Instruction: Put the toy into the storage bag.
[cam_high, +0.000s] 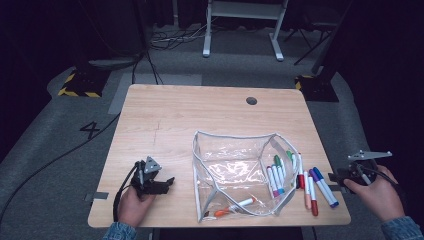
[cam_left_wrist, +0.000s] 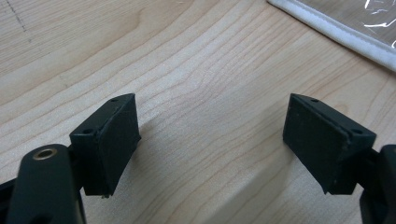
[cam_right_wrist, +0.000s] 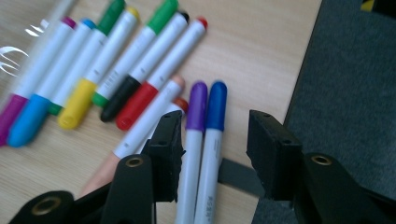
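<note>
- Markers (cam_right_wrist: 140, 88): white barrels with coloured caps (purple, blue, yellow, green, black, red), lying side by side on the wooden worktop (cam_high: 170, 120), toward 4 o'clock.
- Purple marker (cam_right_wrist: 195, 140) and blue marker (cam_right_wrist: 212, 140): touching, nearest the right gripper (cam_right_wrist: 215, 154).
- Right gripper: released, nothing pinched, hovering above that pair.
- Left gripper (cam_left_wrist: 210, 140): released, over bare wood at 7 o'clock.
- Clear pouch (cam_high: 235, 170): unzipped, just beside the row, one orange-capped marker (cam_high: 235, 206) inside.

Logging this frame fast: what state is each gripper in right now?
Left gripper: jaws open, nothing between them, over bare table.
Right gripper: jaws open, holding nothing, above the purple marker and blue marker.
</note>
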